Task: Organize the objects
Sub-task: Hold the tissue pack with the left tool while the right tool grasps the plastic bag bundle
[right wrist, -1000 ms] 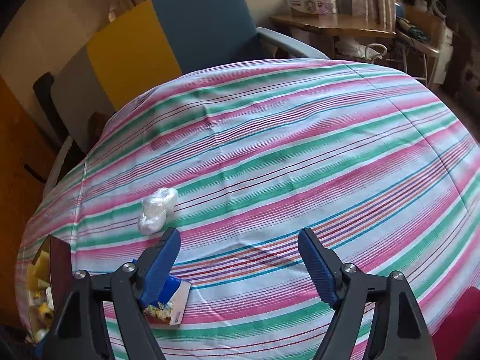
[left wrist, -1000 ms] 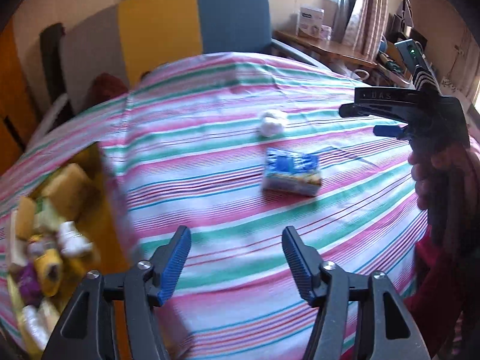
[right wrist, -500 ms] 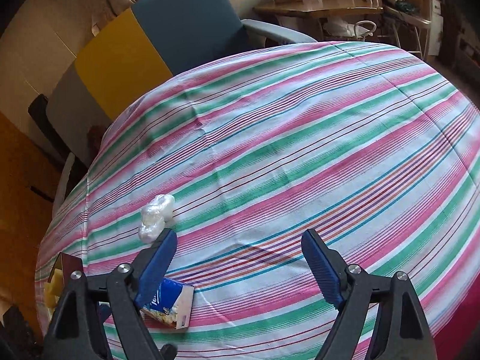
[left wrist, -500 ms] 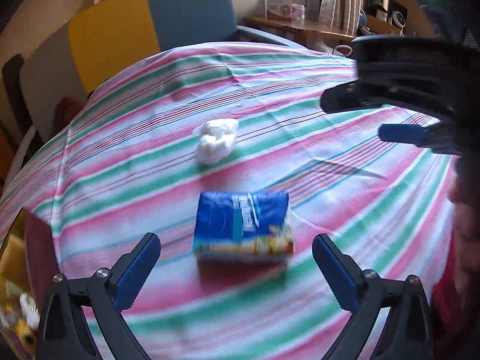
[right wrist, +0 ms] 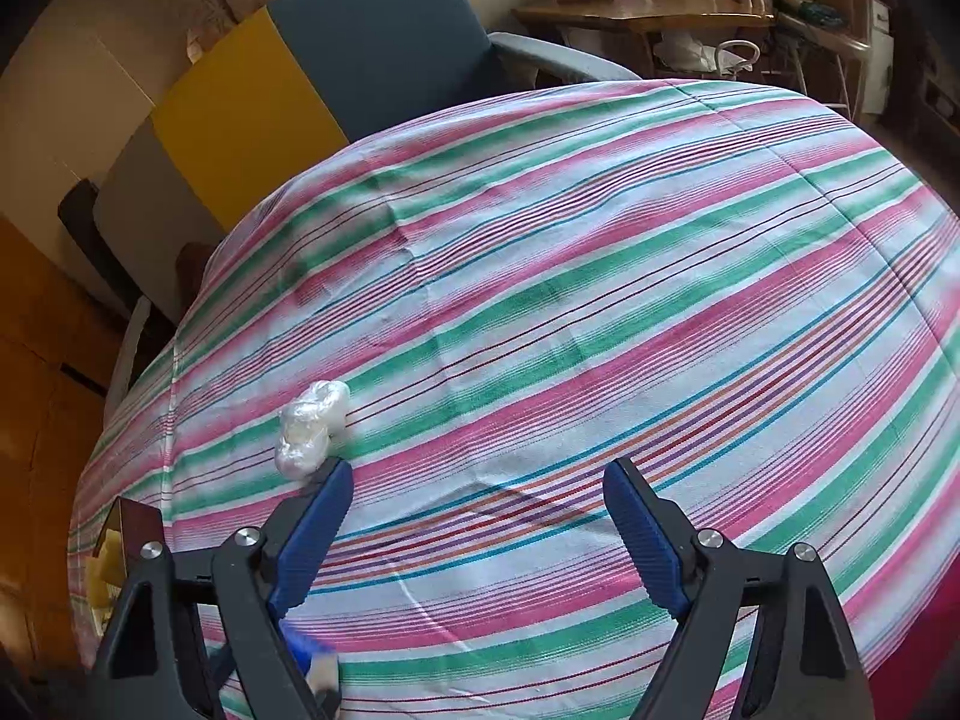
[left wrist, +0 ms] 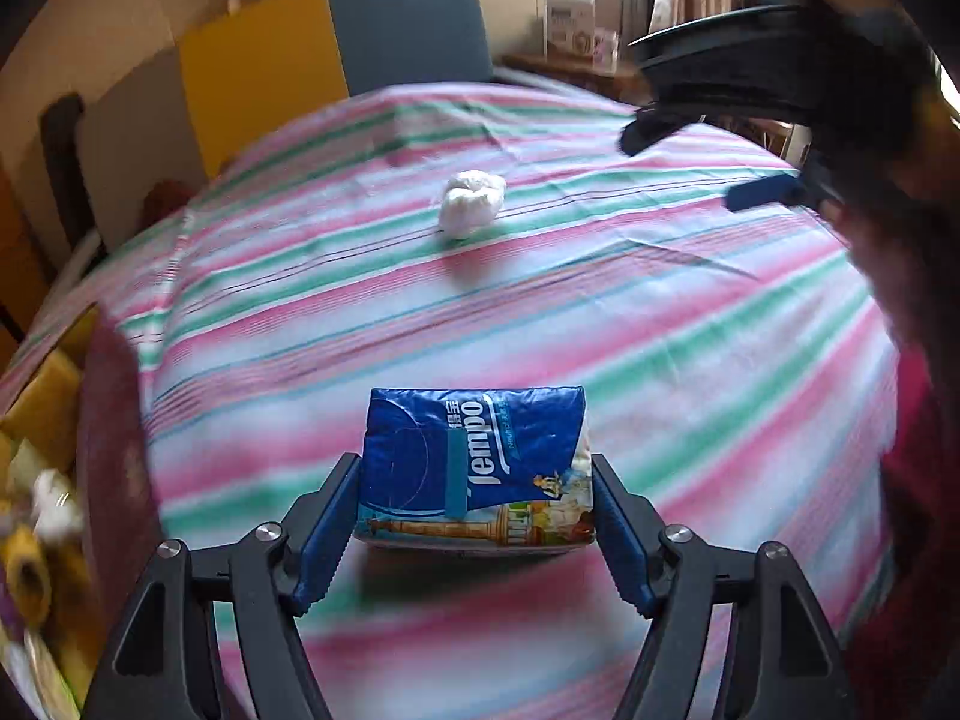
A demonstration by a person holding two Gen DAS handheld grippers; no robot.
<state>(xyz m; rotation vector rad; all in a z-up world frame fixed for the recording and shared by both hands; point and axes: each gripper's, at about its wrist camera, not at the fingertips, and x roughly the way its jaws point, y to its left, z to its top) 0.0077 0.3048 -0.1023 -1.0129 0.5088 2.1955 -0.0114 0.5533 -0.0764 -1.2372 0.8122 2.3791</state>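
Striped tablecloth (right wrist: 540,312) covers the table, with a blue-and-yellow chair (right wrist: 336,78) and a wooden side table (right wrist: 648,6) behind. Blue tissue pack (left wrist: 474,468) lies flat between the left gripper (left wrist: 474,516) jaws, which have just been closing, pads at its sides; contact unclear. Right gripper (right wrist: 477,534) is unclenched over bare cloth, a white wad (right wrist: 312,426) just beside its left fingertip; the box (left wrist: 42,480) at the left edge holds assorted small items.

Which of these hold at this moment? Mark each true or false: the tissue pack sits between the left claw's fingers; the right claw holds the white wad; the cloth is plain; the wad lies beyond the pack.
1. The tissue pack sits between the left claw fingers: true.
2. The right claw holds the white wad: false, its jaws are empty.
3. The tablecloth is plain: false, striped.
4. The wad lies beyond the pack: true.
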